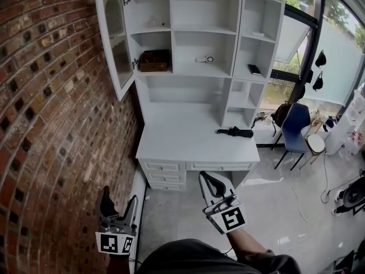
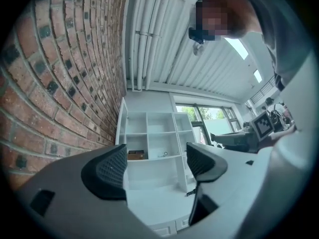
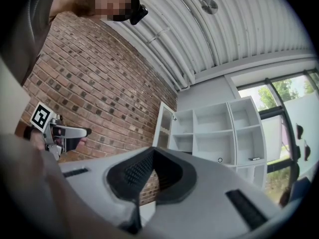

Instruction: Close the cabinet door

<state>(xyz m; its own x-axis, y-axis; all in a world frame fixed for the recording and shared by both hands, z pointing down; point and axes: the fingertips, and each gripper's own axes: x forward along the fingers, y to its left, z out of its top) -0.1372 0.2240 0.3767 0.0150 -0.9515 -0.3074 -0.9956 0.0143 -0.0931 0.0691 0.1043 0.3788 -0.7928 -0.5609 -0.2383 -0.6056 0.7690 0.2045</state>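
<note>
The white cabinet (image 1: 197,39) stands over a desk against the brick wall. Its glass-panelled door (image 1: 114,36) at the upper left is swung wide open toward the bricks; it also shows as a thin edge in the left gripper view, door (image 2: 121,126), and in the right gripper view, door (image 3: 164,126). My left gripper (image 1: 118,201) is low at the left, well short of the desk, open and empty, left gripper (image 2: 155,166) framing the shelves between its jaws. My right gripper (image 1: 212,181) hovers in front of the drawers, shut on nothing, right gripper (image 3: 155,153).
A brown box (image 1: 154,60), a small round item (image 1: 206,59) and a dark flat thing (image 1: 254,69) lie on shelves. A black object (image 1: 235,132) rests on the desk top (image 1: 182,136). The brick wall (image 1: 51,124) runs close at left; a blue chair (image 1: 296,127) stands right.
</note>
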